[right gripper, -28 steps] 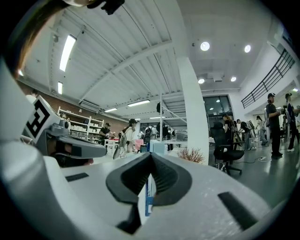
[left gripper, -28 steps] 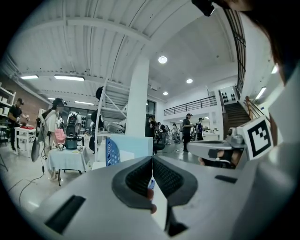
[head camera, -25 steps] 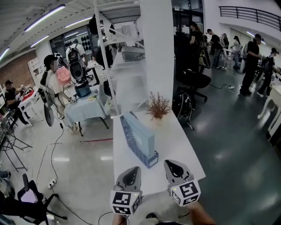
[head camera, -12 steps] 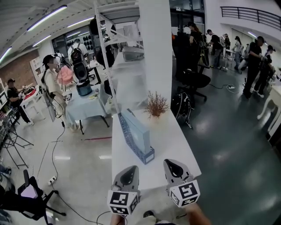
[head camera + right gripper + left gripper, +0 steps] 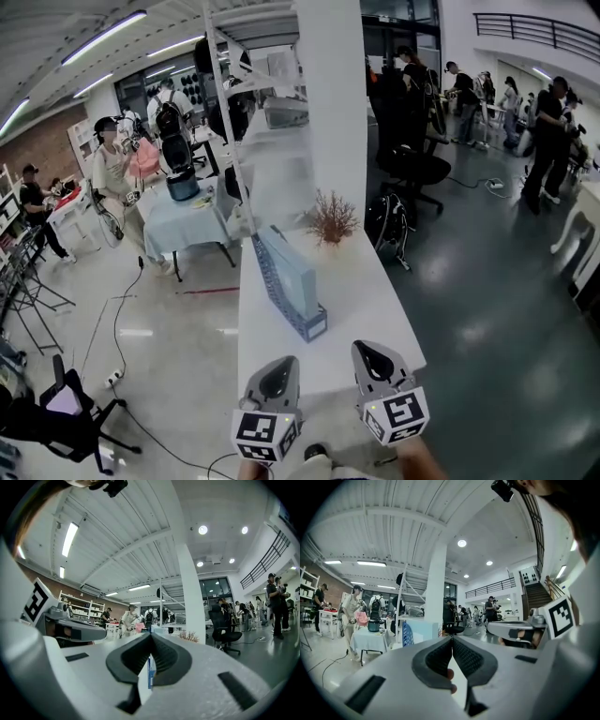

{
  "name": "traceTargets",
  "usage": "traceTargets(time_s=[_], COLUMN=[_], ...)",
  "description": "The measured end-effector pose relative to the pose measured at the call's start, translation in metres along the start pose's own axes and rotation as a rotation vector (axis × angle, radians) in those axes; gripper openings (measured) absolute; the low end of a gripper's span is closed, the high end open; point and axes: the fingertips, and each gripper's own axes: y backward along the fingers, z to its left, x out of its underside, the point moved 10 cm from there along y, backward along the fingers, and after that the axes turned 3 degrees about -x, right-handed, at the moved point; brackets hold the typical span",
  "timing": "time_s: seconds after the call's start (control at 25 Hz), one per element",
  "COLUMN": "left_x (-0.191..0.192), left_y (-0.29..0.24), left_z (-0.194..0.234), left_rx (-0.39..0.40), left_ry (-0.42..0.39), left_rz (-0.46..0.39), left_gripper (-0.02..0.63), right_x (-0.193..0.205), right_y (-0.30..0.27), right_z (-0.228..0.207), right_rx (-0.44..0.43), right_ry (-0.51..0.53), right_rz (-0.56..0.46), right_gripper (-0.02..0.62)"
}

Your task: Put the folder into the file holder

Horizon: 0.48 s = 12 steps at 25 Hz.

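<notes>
A blue mesh file holder (image 5: 273, 282) stands lengthwise on the white table (image 5: 370, 305), with a pale blue folder (image 5: 300, 275) upright inside it. My left gripper (image 5: 282, 362) and right gripper (image 5: 367, 349) hang side by side at the table's near edge, short of the holder and pointing level toward it. Both are shut with nothing between the jaws. In the left gripper view the pads (image 5: 440, 654) meet in a thin line, and the holder (image 5: 408, 633) shows far off. The right gripper view has its pads (image 5: 165, 654) closed too, with a strip of the holder (image 5: 151, 670) showing below them.
A dried twig plant (image 5: 333, 221) stands at the table's far end against a white pillar (image 5: 331, 103). A cloth-covered table (image 5: 183, 225) with people around it is to the left. An office chair (image 5: 417, 171) and more people are on the right.
Both grippers have drawn back a little from the table together and stayed shut. The table's near edge and the file holder now sit slightly higher in the head view.
</notes>
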Motion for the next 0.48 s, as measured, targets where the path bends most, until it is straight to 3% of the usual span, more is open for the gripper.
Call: traceTargets(time_s=[0.48], left_x=[-0.001], left_y=[0.019], left_z=[-0.027], left_rx=[-0.01], left_ry=[-0.003], left_rz=[0.024], left_gripper=[0.006], right_x=[0.002], right_y=[0.026], right_z=[-0.006], right_rx=[-0.004], right_ry=[-0.013], right_rz=[-0.021], right_gripper=[0.0])
